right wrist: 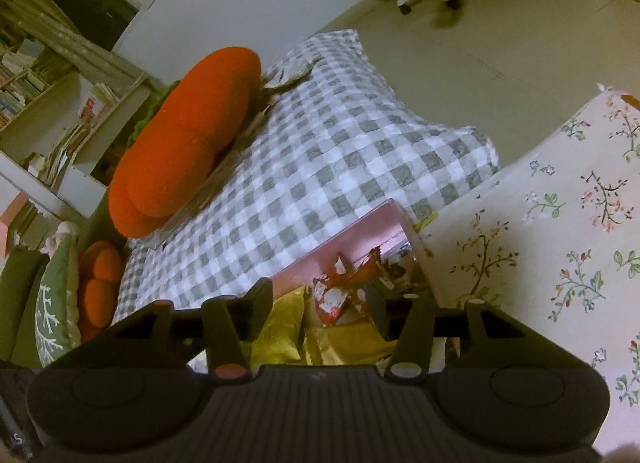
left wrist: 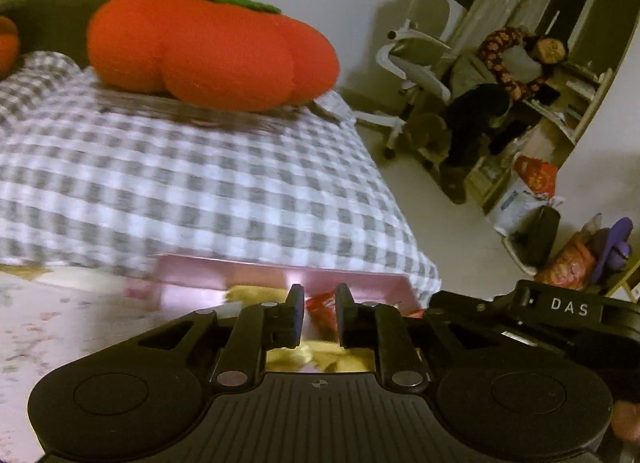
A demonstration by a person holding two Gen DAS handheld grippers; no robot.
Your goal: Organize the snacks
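Snacks lay in a pink box set on the bed against the checked quilt.

Left wrist view: the left gripper pointed down into the box, its jaws a narrow gap apart. A red snack packet showed in that gap, at twelve o'clock from the tips; whether the pads pressed on it could not be told. Yellow wrapping lay beneath. An orange pumpkin cushion sat on the quilt at eleven o'clock, well apart. A person bent at shelving at two o'clock.

Right wrist view: the right gripper stood spread, nothing pinched. Between its fingers, slightly ahead at twelve o'clock, lay a red-and-white snack packet, its long axis judged to run roughly along the pointing line. More red packets lay beyond at one o'clock, inside the box. Gold packets lay just below the tips. A floral sheet bordered the box at three o'clock.

Judgement: both grippers were at the box; the right sat nearer the red-and-white packet and was better placed to close on it.
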